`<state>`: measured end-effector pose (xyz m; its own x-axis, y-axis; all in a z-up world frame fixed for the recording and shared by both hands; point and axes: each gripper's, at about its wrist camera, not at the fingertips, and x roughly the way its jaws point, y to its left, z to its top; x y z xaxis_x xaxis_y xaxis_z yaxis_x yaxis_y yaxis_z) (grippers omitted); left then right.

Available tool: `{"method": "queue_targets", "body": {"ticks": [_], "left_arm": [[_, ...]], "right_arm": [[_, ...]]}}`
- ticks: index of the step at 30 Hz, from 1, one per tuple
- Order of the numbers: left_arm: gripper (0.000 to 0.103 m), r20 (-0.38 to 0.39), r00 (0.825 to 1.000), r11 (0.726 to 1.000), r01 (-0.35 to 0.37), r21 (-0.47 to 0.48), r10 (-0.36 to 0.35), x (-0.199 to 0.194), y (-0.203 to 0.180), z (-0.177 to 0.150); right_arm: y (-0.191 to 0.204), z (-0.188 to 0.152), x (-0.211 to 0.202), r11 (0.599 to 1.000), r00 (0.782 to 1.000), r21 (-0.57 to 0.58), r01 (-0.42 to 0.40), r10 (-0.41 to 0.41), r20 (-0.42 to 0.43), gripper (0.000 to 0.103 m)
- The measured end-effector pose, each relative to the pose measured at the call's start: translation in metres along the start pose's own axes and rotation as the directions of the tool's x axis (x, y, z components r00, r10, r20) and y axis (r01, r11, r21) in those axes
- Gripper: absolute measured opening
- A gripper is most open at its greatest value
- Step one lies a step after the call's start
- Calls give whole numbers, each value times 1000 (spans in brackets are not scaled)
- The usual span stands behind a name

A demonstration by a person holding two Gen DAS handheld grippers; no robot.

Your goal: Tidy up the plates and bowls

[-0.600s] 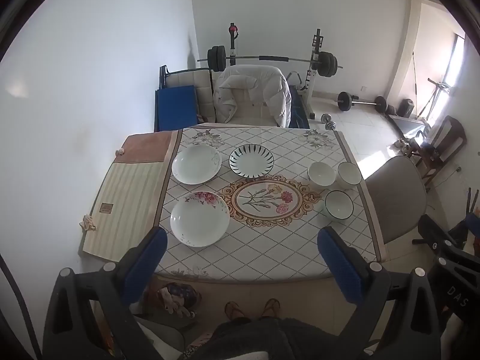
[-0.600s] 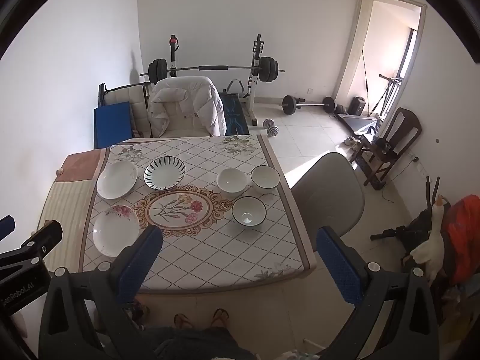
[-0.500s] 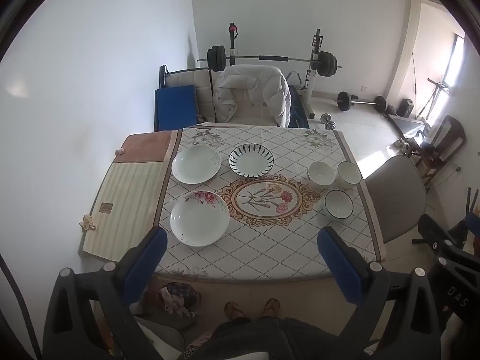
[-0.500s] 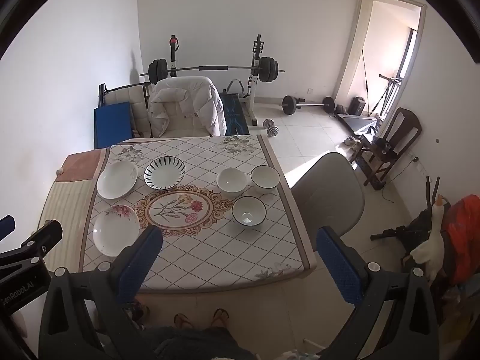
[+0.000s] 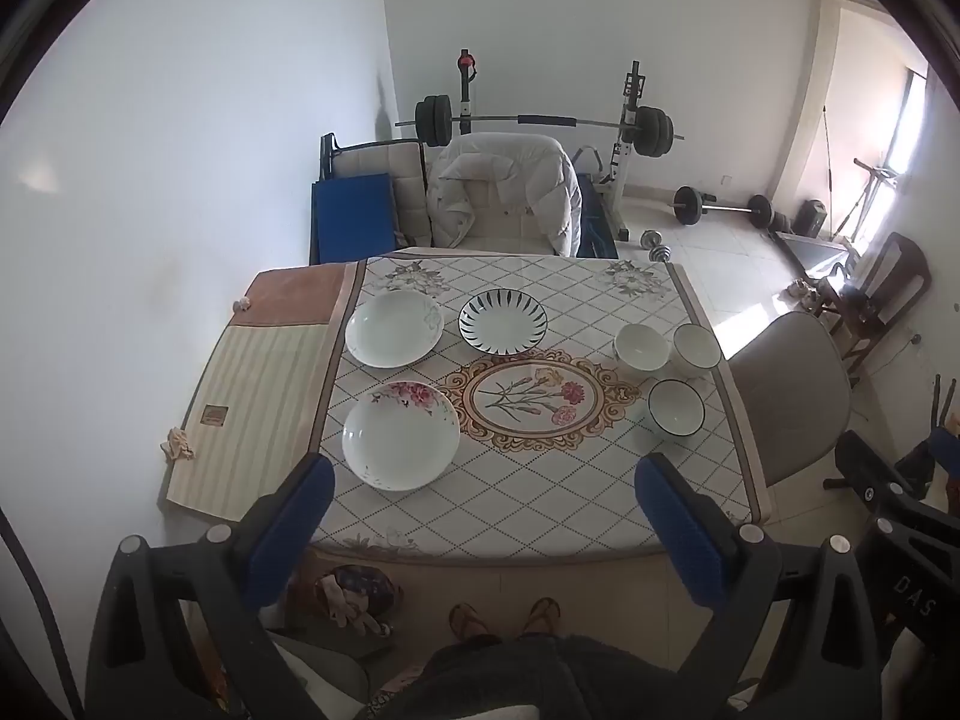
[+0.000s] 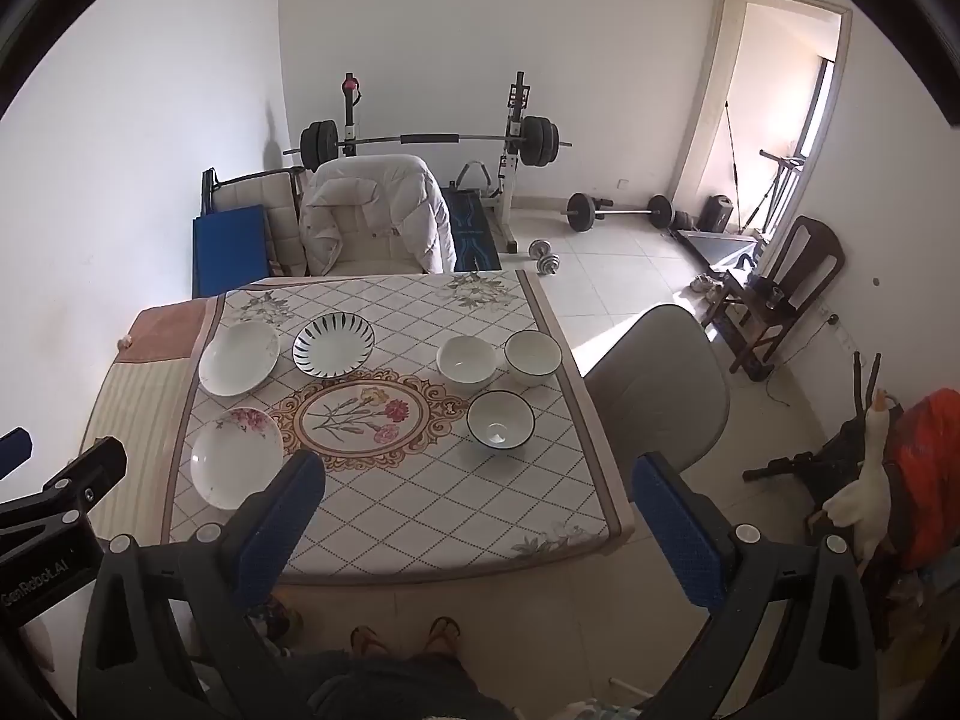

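Three plates lie on the left half of the table [image 5: 540, 498]: a rose-patterned plate [image 5: 400, 435] nearest me, a plain white plate [image 5: 394, 328] behind it, and a plate with dark rim stripes [image 5: 503, 321] toward the middle. On the right stand three bowls: a dark-rimmed bowl [image 5: 676, 407] in front, a white bowl [image 5: 641, 347] and a second rimmed bowl [image 5: 696, 349] behind. The same bowls [image 6: 500, 419] and plates [image 6: 237, 456] appear in the right wrist view. My left gripper [image 5: 483, 507] and right gripper [image 6: 477, 504] hover high above the near table edge, both open and empty.
A grey chair [image 5: 789, 390] stands at the table's right side, and a chair draped with a white jacket [image 5: 510, 192] at the far end. A striped mat [image 5: 258, 402] hangs over the left. A weight bench with barbell [image 5: 540, 120] stands behind. A person's sandalled feet [image 5: 504, 618] show below.
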<state>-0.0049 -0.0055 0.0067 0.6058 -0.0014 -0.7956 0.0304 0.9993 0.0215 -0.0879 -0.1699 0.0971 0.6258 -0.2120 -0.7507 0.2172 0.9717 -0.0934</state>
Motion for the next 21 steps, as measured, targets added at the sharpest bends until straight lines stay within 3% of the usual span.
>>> {"method": "queue_targets", "body": {"ticks": [21], "left_arm": [[103, 18, 1000, 1000, 4, -7, -4, -6, 2, -6]], "right_arm": [[-1, -5, -17, 1000, 1000, 7, -7, 7, 17, 103]]}}
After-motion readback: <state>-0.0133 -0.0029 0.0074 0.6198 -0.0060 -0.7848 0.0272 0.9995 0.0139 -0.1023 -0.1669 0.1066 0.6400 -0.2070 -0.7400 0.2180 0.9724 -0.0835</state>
